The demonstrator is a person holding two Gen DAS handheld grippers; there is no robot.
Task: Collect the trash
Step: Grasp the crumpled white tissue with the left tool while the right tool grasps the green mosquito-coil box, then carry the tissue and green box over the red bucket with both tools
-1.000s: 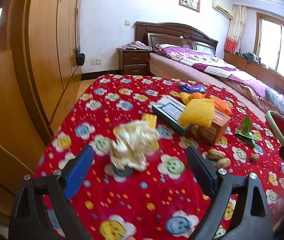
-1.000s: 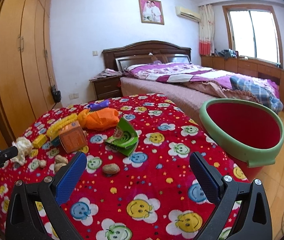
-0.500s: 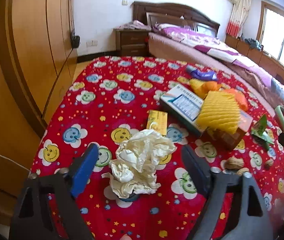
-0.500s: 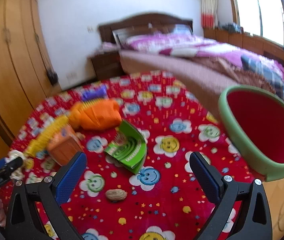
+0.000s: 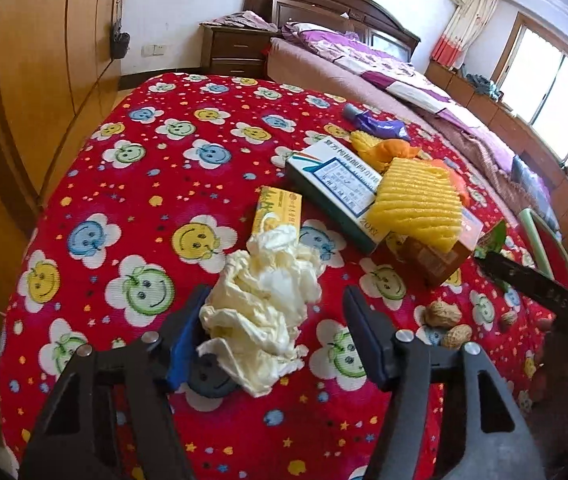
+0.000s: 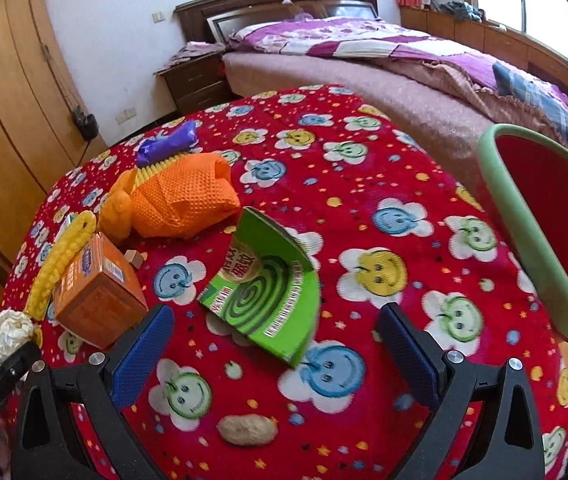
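Note:
A crumpled white tissue [image 5: 260,304] lies on the red flowered tablecloth [image 5: 132,184], between the fingers of my left gripper [image 5: 276,340]. Its jaws are closing: the left pad [image 5: 184,340] touches the tissue's edge, the right pad [image 5: 363,336] stands a little apart from it. My right gripper [image 6: 276,360] is open above the cloth, with a bent green mosquito-coil box [image 6: 268,300] just ahead between its fingertips and a peanut [image 6: 248,430] lower between the fingers. A red bin with a green rim [image 6: 523,248] stands off the table's right edge.
An orange box [image 6: 96,300], an orange foam net [image 6: 180,200], a yellow foam net [image 5: 415,204], a blue-and-white medicine box [image 5: 335,188], a small yellow box [image 5: 278,208], a purple wrapper [image 6: 168,144] and peanuts [image 5: 443,314] lie on the table. A wardrobe stands left, a bed behind.
Both grippers have tipped downward and come closer to the table. The left jaws have narrowed around the tissue. The right gripper has moved in over the green box.

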